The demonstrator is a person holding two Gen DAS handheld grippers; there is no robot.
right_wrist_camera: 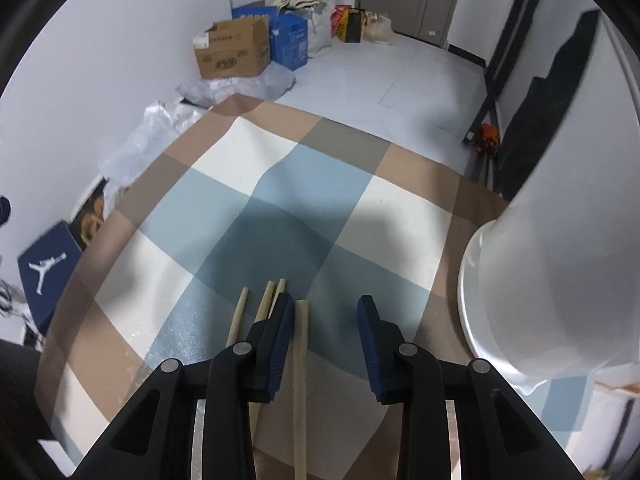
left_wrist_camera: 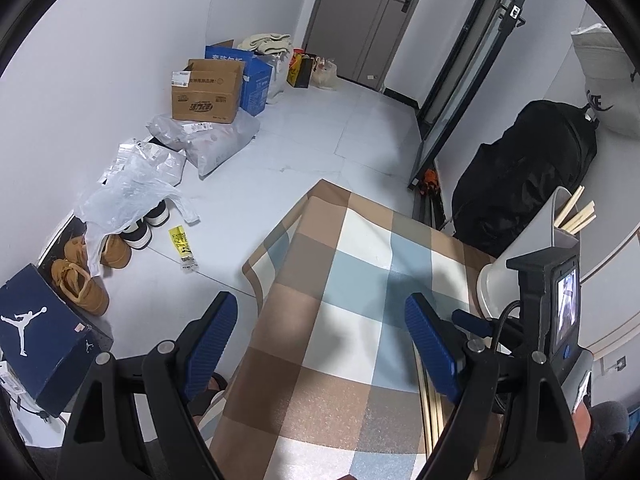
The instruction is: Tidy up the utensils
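L gripper [left_wrist_camera: 320, 332] hovers over checked cloth [left_wrist_camera: 320, 400], jaws spread wide, nothing between. R gripper [right_wrist_camera: 326, 320] sits low over loose chopsticks [right_wrist_camera: 240, 316] on the cloth; one chopstick [right_wrist_camera: 300, 360] lies between its part-open jaws, not pinched. White holder [right_wrist_camera: 560, 240] far right w/ more chopsticks [left_wrist_camera: 576, 214].

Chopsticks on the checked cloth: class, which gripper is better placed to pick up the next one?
Right. The right gripper has one chopstick between its open jaws. The left gripper hangs over bare cloth, nothing between its jaws.
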